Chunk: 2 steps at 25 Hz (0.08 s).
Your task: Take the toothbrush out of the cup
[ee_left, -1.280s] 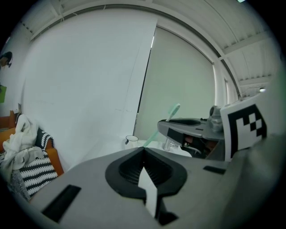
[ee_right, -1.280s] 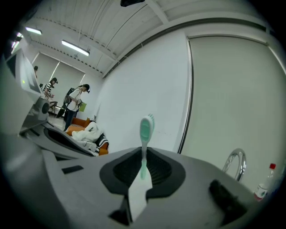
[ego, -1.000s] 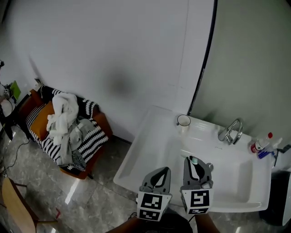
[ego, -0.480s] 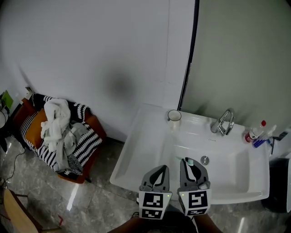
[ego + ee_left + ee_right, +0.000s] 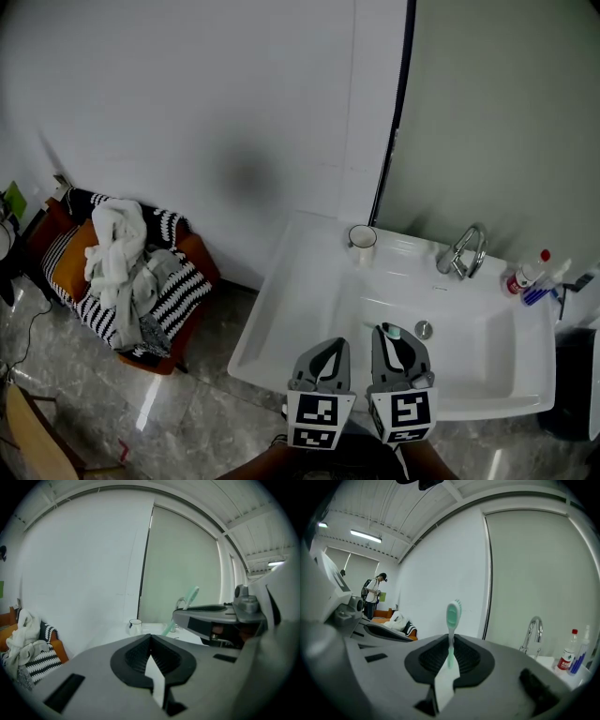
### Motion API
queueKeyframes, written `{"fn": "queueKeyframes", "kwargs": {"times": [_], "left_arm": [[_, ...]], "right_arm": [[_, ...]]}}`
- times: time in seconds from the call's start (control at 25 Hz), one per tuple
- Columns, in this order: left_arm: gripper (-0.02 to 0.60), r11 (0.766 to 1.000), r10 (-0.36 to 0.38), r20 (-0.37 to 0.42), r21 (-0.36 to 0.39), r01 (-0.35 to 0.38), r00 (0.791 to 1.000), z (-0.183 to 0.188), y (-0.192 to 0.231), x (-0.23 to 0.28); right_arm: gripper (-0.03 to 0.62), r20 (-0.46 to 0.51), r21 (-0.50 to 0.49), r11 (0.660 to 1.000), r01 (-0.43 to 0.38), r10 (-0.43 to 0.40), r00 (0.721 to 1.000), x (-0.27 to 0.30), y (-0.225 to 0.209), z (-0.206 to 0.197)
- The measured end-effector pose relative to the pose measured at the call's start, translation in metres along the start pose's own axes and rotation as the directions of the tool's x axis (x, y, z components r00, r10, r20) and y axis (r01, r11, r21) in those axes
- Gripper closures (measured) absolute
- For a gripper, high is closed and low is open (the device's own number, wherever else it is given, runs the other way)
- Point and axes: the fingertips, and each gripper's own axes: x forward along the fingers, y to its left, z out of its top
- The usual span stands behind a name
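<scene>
My right gripper (image 5: 397, 336) (image 5: 450, 641) is shut on a mint-green toothbrush (image 5: 392, 330) (image 5: 452, 616), which stands upright between the jaws with its head on top, over the white sink (image 5: 309, 300). The white cup (image 5: 362, 240) (image 5: 135, 626) stands apart on the sink's back left corner, with nothing showing in it. Beside the right one, my left gripper (image 5: 326, 351) (image 5: 151, 638) is shut and holds nothing. In the left gripper view the toothbrush (image 5: 189, 599) rises above the right gripper's body (image 5: 211, 618).
A chrome faucet (image 5: 461, 253) (image 5: 532, 632) stands at the back of the sink, with bottles (image 5: 530, 281) (image 5: 572, 651) to its right. An orange armchair piled with clothes (image 5: 122, 272) is on the floor at left. A person (image 5: 375, 592) stands far off.
The head view has swung a little, so the sink and cup sit further left in the frame. Both grippers stay where they were, with the toothbrush still in the right one.
</scene>
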Motion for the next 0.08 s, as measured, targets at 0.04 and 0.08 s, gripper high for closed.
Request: {"fn": "queueKeyframes", "kwargs": {"times": [0.04,0.08], "left_arm": [[0.572,1.0,0.001,0.001,0.0,-0.001,1.0,0.0003,0.0012,0.0001],[0.572,1.0,0.001,0.002,0.0,-0.001,1.0,0.0006,0.0023,0.0002]], "right_arm": [[0.555,0.0,0.001,1.0,-0.002,0.002,1.0,0.0009,0.0012,-0.0005],[0.554,0.0,0.002,1.0,-0.005,0.005,1.0,0.0018,0.0024,-0.0011]]}}
